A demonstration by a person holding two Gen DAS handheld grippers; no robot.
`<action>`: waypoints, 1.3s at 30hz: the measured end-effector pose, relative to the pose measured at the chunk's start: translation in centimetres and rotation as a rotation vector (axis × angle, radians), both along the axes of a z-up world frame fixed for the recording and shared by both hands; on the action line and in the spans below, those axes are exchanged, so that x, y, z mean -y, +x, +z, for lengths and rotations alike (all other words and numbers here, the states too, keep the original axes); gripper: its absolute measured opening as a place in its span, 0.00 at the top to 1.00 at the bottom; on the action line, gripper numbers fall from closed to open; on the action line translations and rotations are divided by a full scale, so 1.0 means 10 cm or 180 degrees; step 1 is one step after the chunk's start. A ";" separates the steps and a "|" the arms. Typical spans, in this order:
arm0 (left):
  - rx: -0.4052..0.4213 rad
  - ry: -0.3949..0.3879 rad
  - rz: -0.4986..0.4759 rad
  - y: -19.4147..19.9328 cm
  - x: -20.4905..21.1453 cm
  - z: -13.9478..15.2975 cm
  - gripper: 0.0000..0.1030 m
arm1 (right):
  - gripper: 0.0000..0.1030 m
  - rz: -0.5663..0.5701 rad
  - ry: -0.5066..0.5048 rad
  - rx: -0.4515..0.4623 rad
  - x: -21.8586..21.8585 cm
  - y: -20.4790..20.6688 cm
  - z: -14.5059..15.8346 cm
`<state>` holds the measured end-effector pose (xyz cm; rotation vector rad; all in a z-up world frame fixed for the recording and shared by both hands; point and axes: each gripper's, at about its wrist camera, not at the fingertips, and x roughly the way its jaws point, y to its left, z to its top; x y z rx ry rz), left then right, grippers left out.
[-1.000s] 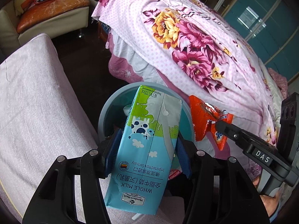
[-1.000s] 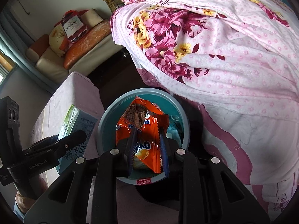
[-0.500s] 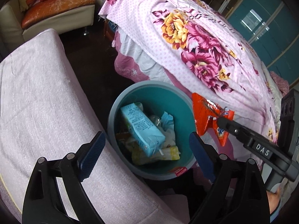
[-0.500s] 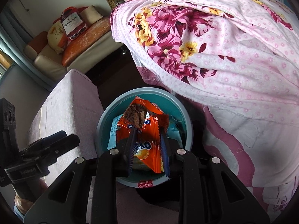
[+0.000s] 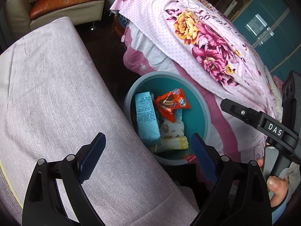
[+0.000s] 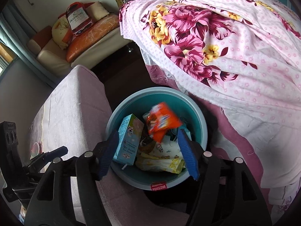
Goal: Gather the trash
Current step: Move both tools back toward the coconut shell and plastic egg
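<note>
A teal round bin [image 5: 204,111] [image 6: 195,111] stands on the dark floor between a lilac bench and the bed. Inside lie a blue milk carton [image 5: 145,118] [image 6: 128,137], an orange snack wrapper [image 5: 170,103] and pale printed wrappers [image 5: 173,133] [image 6: 161,156]. In the right wrist view the orange wrapper [image 6: 161,121] is blurred, dropping into the bin. My left gripper [image 5: 148,158] is open and empty above the bin's near rim. My right gripper [image 6: 148,152] is open and empty over the bin; it also shows at the right of the left wrist view [image 5: 254,116].
A lilac padded bench [image 5: 56,98] [image 6: 71,109] runs along the bin's left. A bed with a pink floral sheet [image 5: 197,37] [image 6: 225,37] overhangs at the right. A cream sofa with orange cushions [image 5: 65,1] [image 6: 88,37] stands at the back.
My left gripper opened and dropped the milk carton into the bin, then drew back. My right gripper opened and let go of the orange wrapper, which falls into the bin.
</note>
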<state>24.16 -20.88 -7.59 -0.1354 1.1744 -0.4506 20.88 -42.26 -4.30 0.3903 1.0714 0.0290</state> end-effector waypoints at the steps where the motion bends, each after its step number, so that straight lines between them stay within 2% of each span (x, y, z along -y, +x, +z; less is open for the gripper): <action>1: -0.0002 -0.0004 0.0002 -0.02 -0.02 0.00 0.11 | 0.29 -0.0004 0.0001 -0.0006 -0.01 -0.01 0.01; 12: 0.0001 -0.0127 0.0108 -0.15 -0.28 0.06 0.11 | 0.25 0.0003 -0.0065 -0.0082 -0.18 -0.14 0.11; 23: 0.0074 -0.0201 0.0242 -0.38 -0.68 0.19 0.10 | 0.24 0.0241 -0.0149 -0.0094 -0.65 -0.21 0.25; 39: 0.0147 -0.0142 0.0803 -0.79 -1.89 0.21 0.06 | 0.21 0.0954 -0.0211 -0.0237 -1.85 -0.23 0.26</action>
